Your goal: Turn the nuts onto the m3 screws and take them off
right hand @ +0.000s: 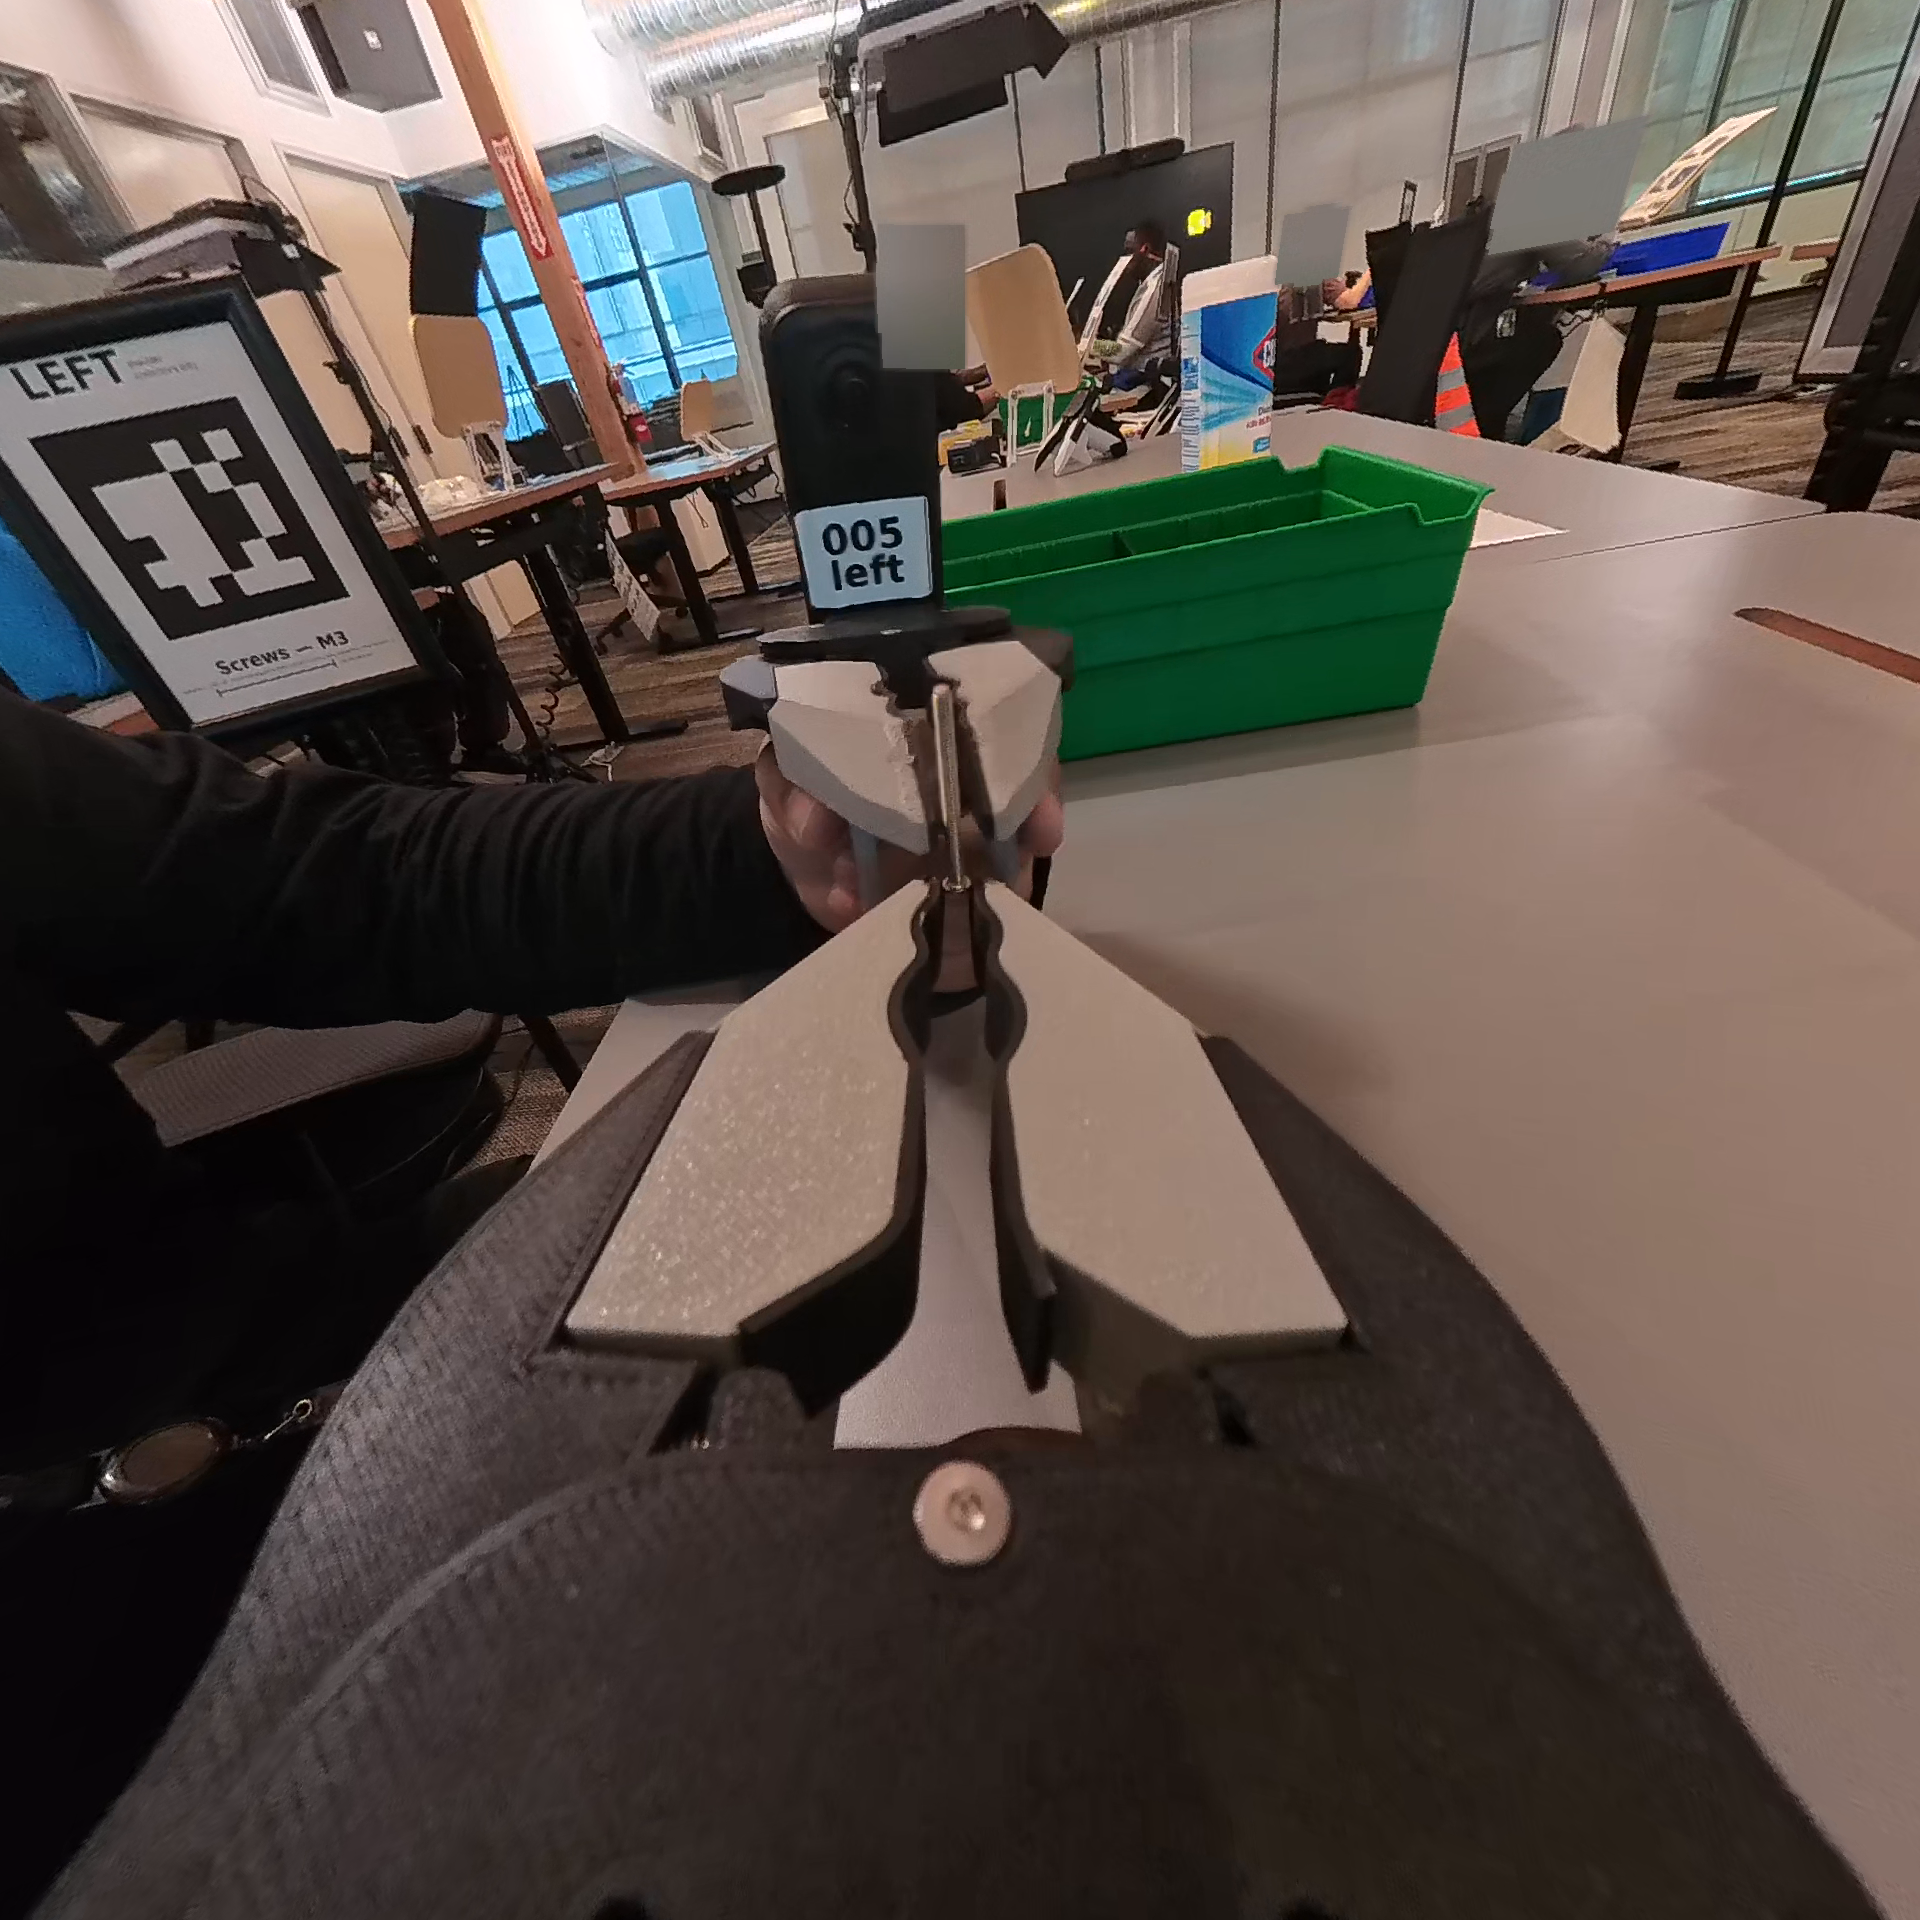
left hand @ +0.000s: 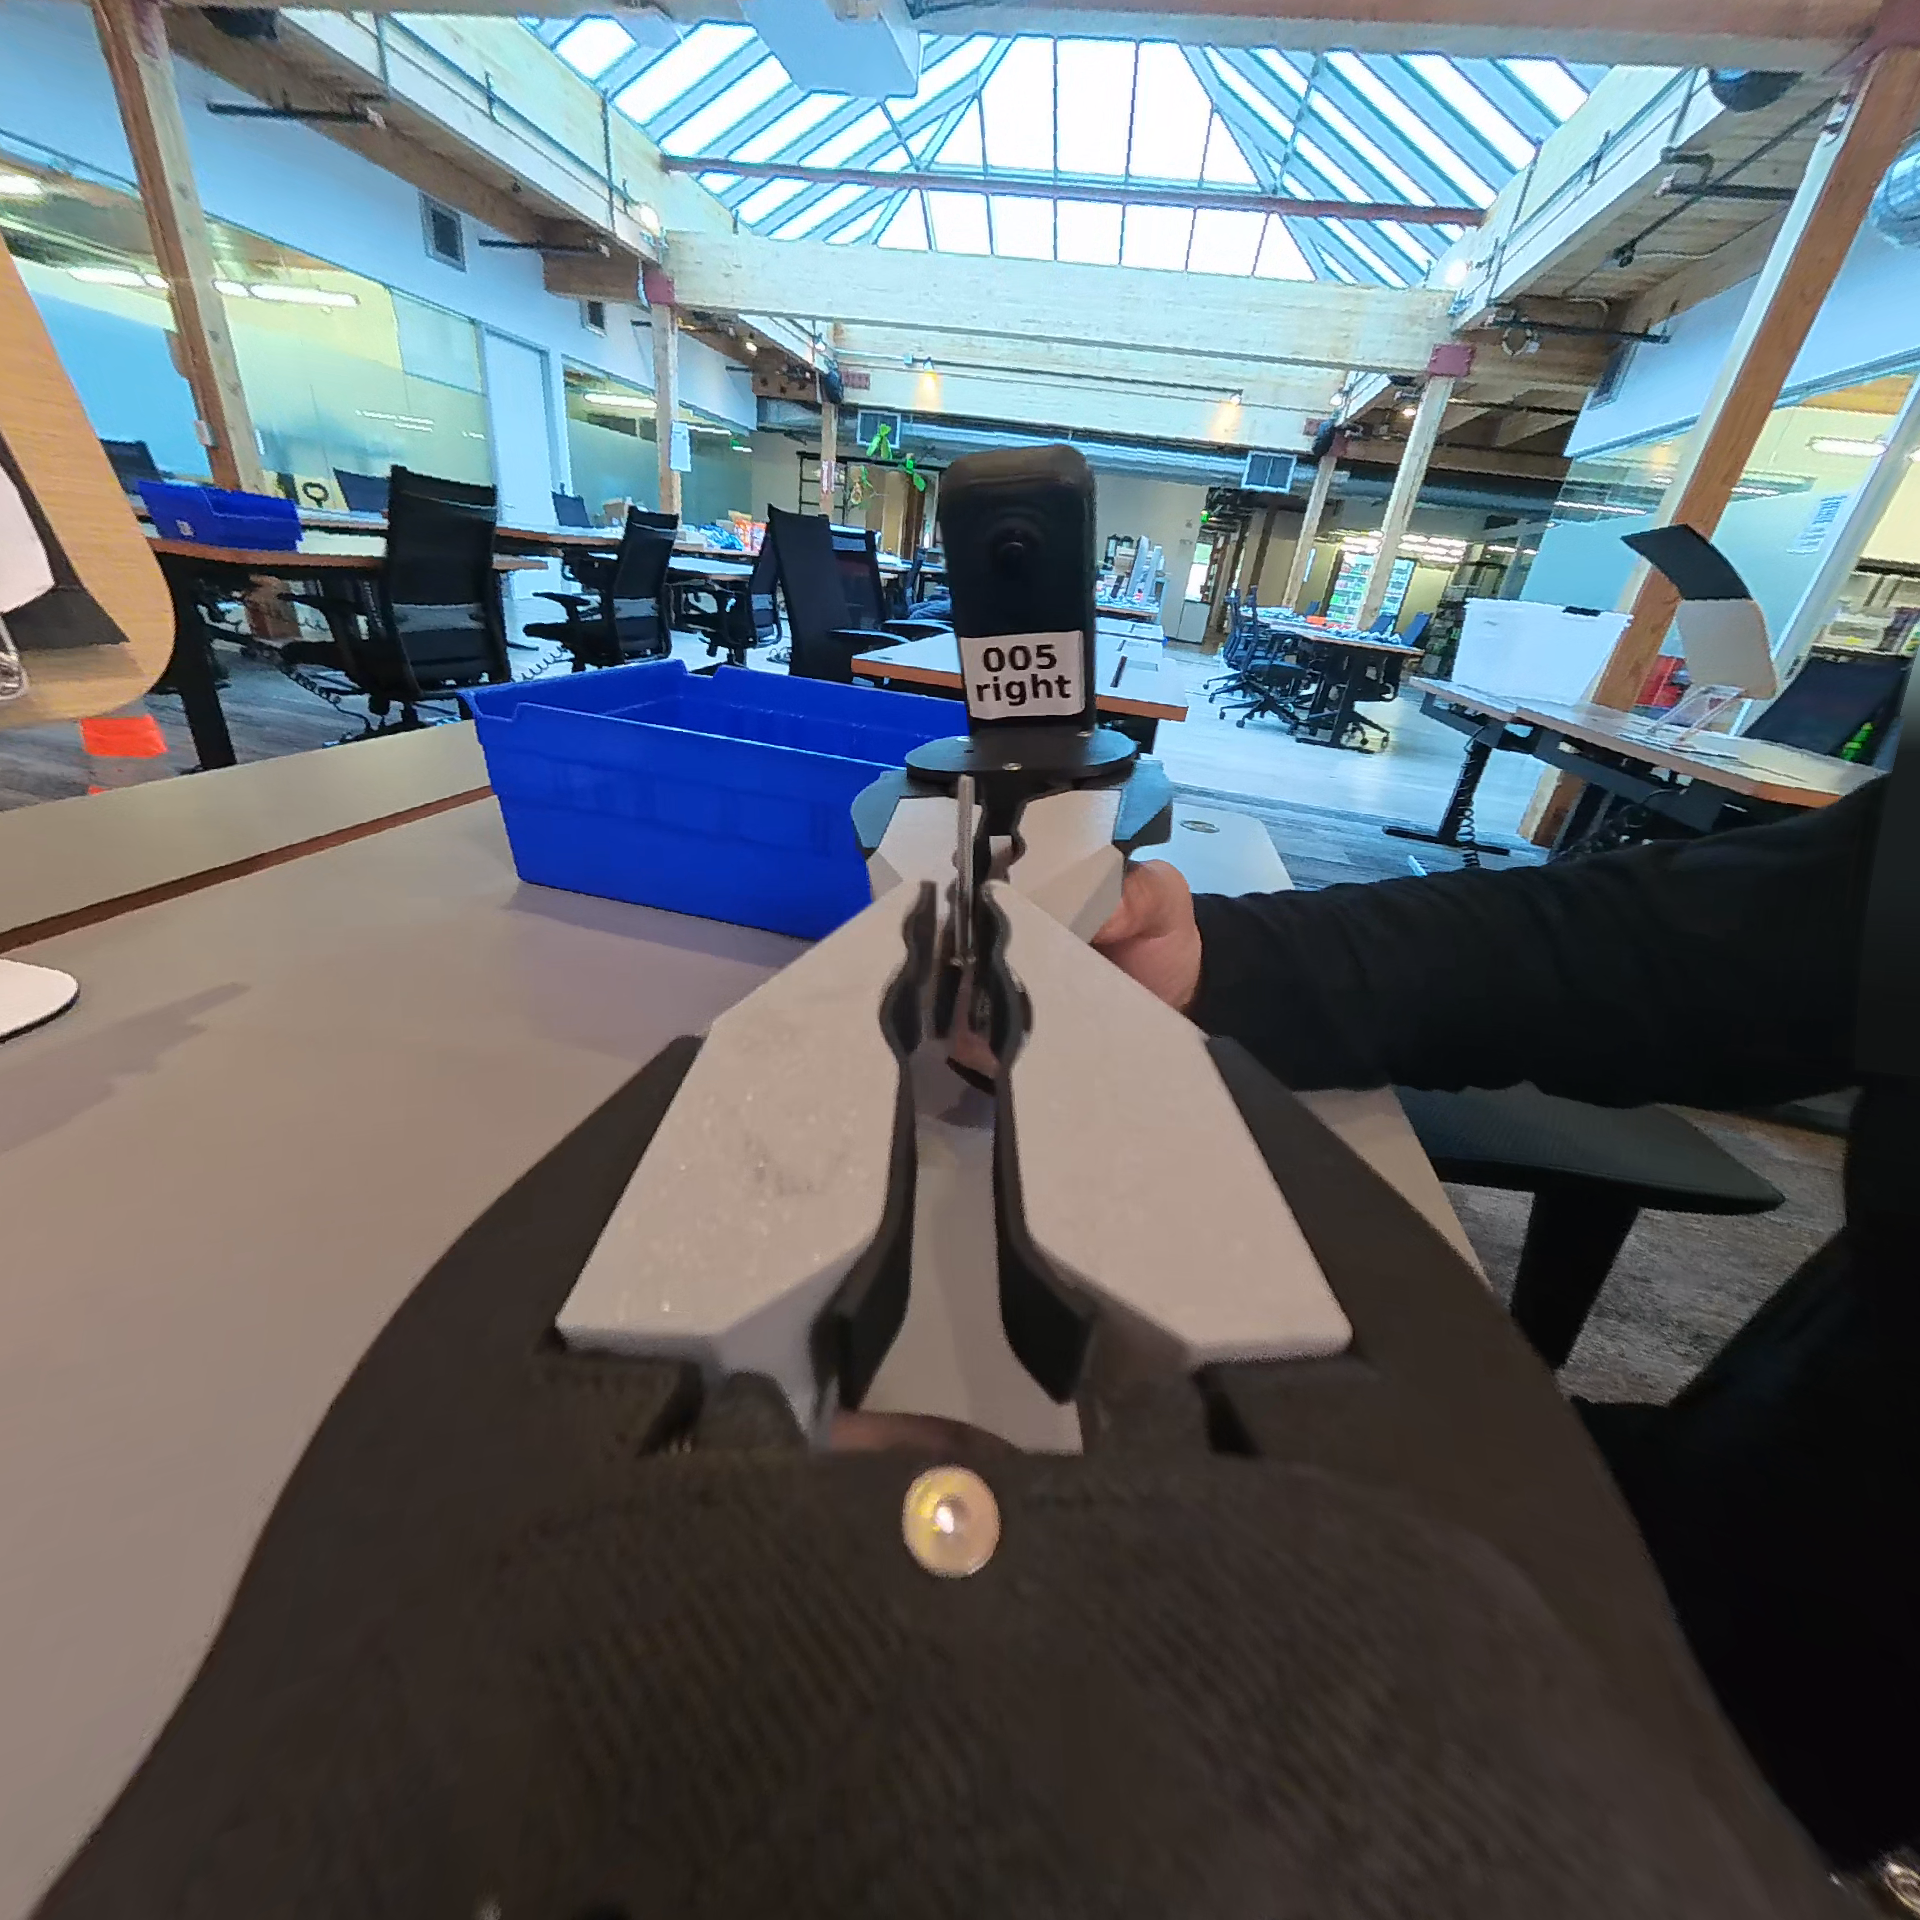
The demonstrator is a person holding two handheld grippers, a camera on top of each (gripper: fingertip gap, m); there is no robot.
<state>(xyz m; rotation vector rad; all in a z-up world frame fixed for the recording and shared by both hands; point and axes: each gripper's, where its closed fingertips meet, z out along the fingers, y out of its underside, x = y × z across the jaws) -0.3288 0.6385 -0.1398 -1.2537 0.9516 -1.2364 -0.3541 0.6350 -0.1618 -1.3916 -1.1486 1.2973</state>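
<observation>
A thin silver M3 screw stands nearly upright between my two grippers, which face each other tip to tip above the grey table. My left gripper is shut on the screw's lower end. In the right wrist view the screw rises in front of the left gripper. My right gripper is shut at the screw's base, where a small nut shows at its tips. The right gripper also shows in the left wrist view, held by a hand.
A blue bin stands on the table behind the right gripper. A green bin stands behind the left gripper, with a wipes canister beyond it. A framed marker sign stands off the table's edge. Chairs and desks fill the room. The grippers are tip to tip, or close to it.
</observation>
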